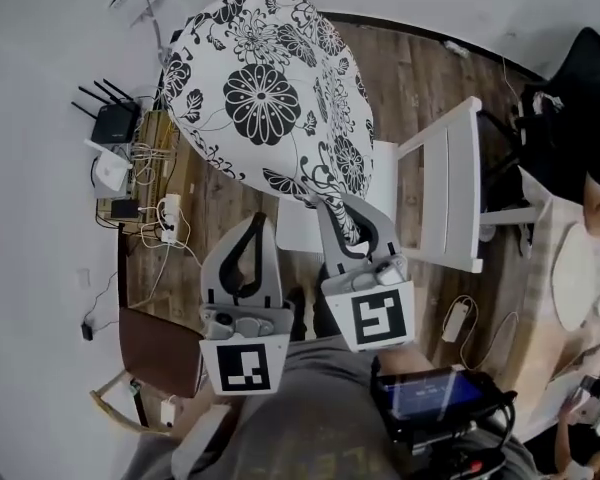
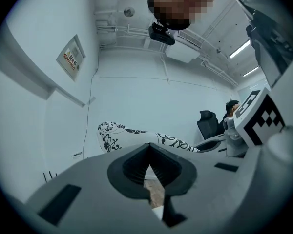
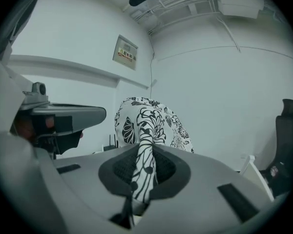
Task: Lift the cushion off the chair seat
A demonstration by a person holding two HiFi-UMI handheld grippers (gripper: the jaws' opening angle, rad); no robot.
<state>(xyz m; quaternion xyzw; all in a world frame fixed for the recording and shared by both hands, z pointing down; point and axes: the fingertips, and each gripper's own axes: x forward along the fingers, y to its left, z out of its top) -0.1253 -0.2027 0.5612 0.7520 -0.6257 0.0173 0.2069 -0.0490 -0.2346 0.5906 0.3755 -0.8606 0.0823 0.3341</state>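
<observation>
Right tool (image 3: 142, 178) is clamped on the near edge of the floral cushion (image 1: 265, 88). The cushion stands raised over the chair (image 1: 448, 183) seat, its length running away from that tool. Left tool (image 1: 256, 224) is closed and empty, just beside that edge. I cannot read the wall sign (image 3: 125, 51).

**Camera Arrangement**
Head view looks steeply down on the left gripper (image 1: 259, 220), the right gripper (image 1: 332, 208) and the cushion (image 1: 270, 98) at 12 o'clock. Each gripper view looks close along its own fingers (image 3: 118, 172) toward the wall (image 2: 136, 101). All three views share the cushion.
</observation>
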